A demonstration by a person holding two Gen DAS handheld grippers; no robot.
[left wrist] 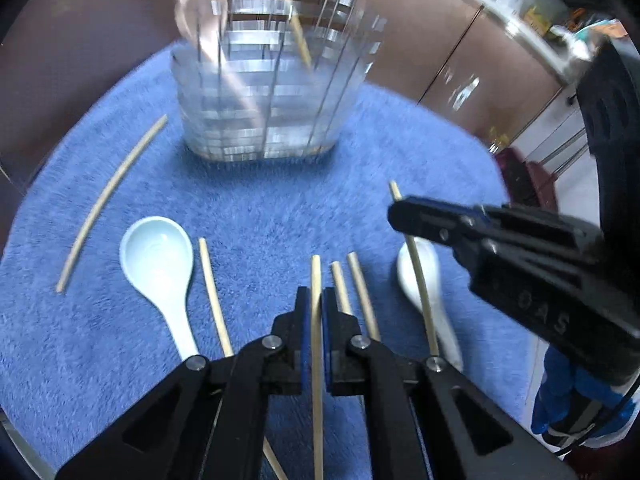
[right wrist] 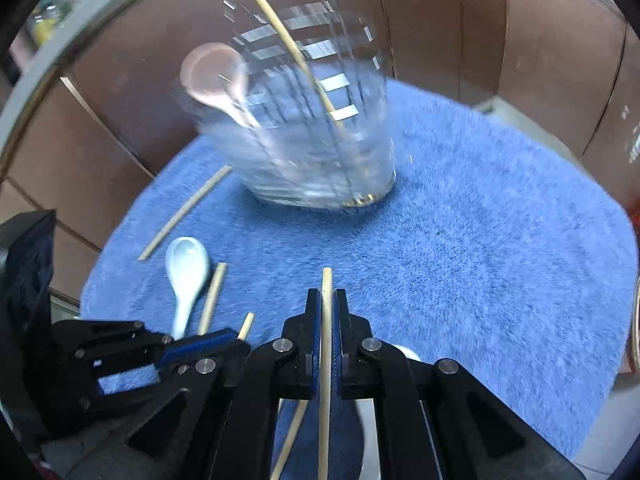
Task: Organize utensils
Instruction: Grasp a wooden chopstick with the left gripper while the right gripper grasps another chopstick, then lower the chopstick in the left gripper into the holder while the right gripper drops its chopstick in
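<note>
Left wrist view: your left hand-held gripper is clamped on a chopstick, the stick running straight up between the pads and poking out past the tips.
Right wrist view: your right hand-held gripper is pinched tight on a second chopstick, same upright line through the pads.
Holder: clear utensil holder stands ahead on the blue towel, a pink spoon and one stick inside.
Loose pieces: pale blue spoon lies left of your left grip; white spoon lies under your right one.
</note>
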